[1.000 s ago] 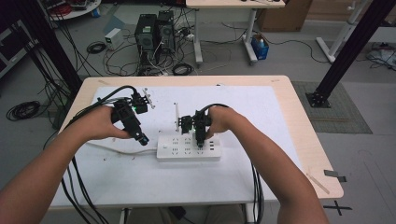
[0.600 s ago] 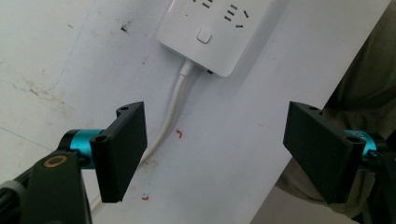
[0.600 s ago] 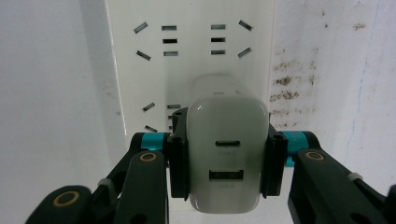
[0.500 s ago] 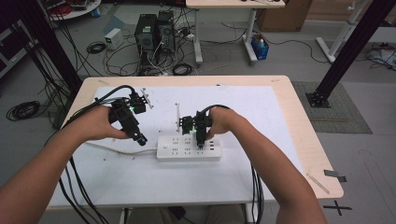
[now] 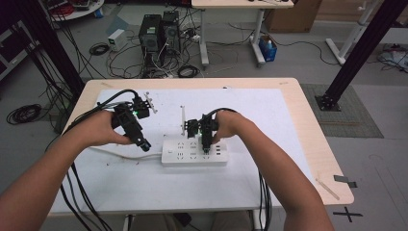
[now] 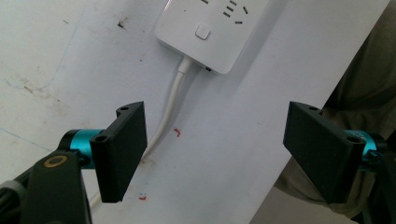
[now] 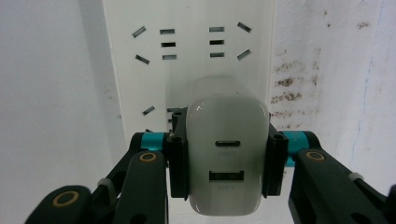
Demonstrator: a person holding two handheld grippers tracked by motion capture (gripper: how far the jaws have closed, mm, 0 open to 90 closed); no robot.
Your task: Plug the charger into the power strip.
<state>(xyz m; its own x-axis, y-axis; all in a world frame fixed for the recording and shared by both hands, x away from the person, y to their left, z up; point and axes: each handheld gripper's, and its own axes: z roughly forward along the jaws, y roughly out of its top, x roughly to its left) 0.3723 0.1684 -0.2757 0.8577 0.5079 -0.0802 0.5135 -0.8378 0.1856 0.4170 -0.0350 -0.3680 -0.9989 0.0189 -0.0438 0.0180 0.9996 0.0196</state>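
Observation:
A white power strip (image 5: pixel 195 152) lies on the white mat in the middle of the table, its cord (image 5: pixel 120 155) running off to the left. My right gripper (image 5: pixel 206 148) points down onto the strip. In the right gripper view it (image 7: pixel 227 163) is shut on a white USB charger (image 7: pixel 227 121) that stands against the strip's sockets (image 7: pixel 187 46). Whether its prongs are seated is hidden. My left gripper (image 5: pixel 143 143) hovers just off the strip's left end, open and holding nothing. In its own view (image 6: pixel 219 149) the jaws stand wide over the cord (image 6: pixel 170 102) and the strip's switch end (image 6: pixel 210 28).
The white mat (image 5: pixel 269 125) covers most of the wooden table (image 5: pixel 312 144). A thin stick (image 5: pixel 327 187) lies near the right front corner. Black gripper cables (image 5: pixel 82 192) hang off the front edge. Computers (image 5: pixel 156 33) and loose cables sit on the floor beyond.

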